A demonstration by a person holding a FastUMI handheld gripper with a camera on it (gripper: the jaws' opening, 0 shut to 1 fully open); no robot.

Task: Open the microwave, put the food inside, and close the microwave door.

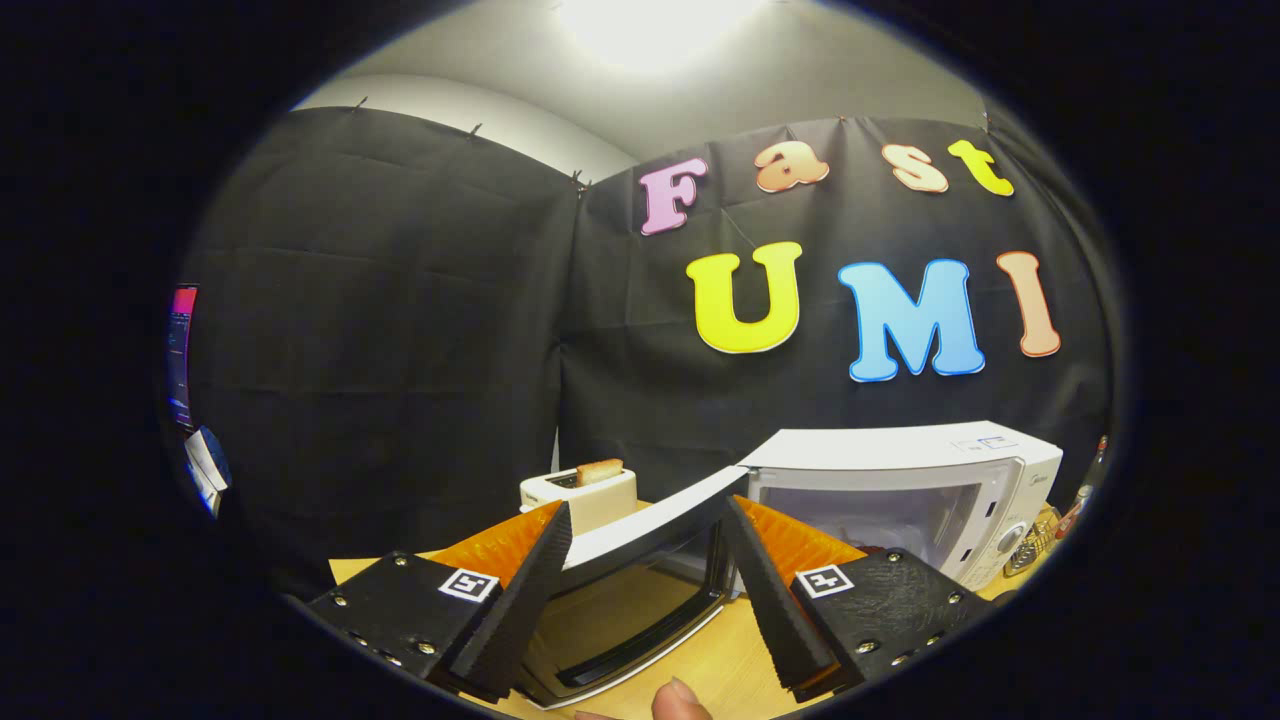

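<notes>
Gripper view: the tongs (645, 560) stand wide apart, astride the swung-out door (640, 570) of one white box-shaped microwave (900, 480), gripping nothing. The microwave sits on the pale wooden table (720, 660) with its cavity exposed. Beyond the fingers, one cream toaster (580, 497) holds one browned toast slice (598, 471). A fingertip (678, 700) shows below.

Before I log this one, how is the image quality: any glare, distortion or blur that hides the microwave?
Gripper view: a ceiling light is blown out to white; fisheye bends the booth wall; the microwave and its open door are sharp and evenly lit; the hand-held gripper stands open around the door, its near fingers slightly soft.
</notes>
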